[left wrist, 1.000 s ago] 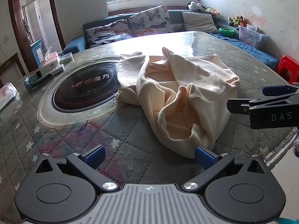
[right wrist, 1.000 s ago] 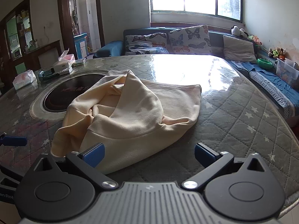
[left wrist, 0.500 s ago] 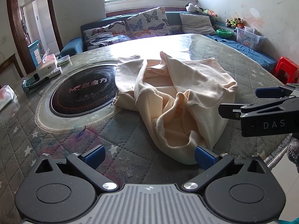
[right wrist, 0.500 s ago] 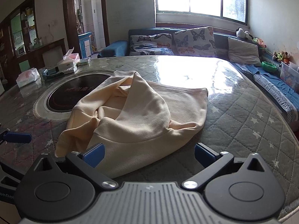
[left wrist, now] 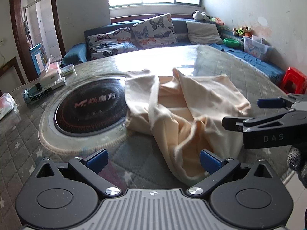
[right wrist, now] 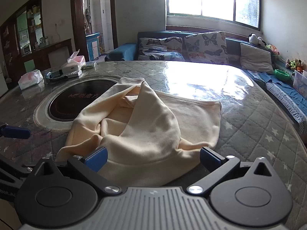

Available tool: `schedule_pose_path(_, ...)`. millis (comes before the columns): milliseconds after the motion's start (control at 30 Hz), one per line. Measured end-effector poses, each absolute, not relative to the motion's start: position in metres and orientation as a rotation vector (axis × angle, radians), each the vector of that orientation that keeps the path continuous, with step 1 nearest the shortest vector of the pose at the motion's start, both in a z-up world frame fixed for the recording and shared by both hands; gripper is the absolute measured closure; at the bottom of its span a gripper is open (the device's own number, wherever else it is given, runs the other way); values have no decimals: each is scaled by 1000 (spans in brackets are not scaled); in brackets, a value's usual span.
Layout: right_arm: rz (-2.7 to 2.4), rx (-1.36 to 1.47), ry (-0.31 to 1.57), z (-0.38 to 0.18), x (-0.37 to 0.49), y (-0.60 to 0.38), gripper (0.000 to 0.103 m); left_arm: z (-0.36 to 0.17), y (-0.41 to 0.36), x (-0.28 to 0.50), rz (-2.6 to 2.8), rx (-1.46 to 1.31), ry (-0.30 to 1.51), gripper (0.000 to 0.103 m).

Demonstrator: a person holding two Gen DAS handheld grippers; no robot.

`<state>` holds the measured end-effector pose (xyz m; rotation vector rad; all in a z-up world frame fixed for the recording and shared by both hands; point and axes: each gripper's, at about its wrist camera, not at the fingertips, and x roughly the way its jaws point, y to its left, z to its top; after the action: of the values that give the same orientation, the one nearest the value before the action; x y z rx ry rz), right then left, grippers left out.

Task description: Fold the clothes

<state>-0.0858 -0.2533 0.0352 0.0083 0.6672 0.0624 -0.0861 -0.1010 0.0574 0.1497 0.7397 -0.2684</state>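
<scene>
One cream sweatshirt (right wrist: 145,126), soft and rumpled, lies bunched on our quilted, star-patterned desk (right wrist: 255,126), partly over the glossy black round cooktop (left wrist: 90,111). We hold the left hand-held gripper (left wrist: 153,160) and right hand-held gripper (right wrist: 152,159) wide open, gripping nothing, at its near edge.

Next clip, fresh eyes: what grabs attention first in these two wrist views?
The crumpled cream garment heaped mid-table, its far left corner lapping over the black round cooktop set into the quilted, star-patterned table cover. Both grippers, left and right, sit open at its near edge, holding nothing.
</scene>
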Motion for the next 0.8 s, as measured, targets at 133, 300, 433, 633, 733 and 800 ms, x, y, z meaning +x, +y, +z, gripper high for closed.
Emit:
schedule_pose_path(133,64,15,659,37,-66,-258,0,65,-96,-69,-261,138,713,0)
schedule_pose_path(300,87,22,637,42,-36,-262,6,71,-97,-39,-257,153,671,0)
schedule_pose_path(433,108,32,626,47,-1,-266,13,70,-101,-12,-284,139,664,4)
schedule_pose_path(633,157,50,642,51,40,-268,24,60,-120,19,-333,172,681,19)
schedule_pose_path(733,178,31,655,50,58,-265,32,51,-130,29,-352,198,691,29)
schedule_pose_path(800,192,42,681,45,69,-264,40,45,-135,36,-357,210,703,35)
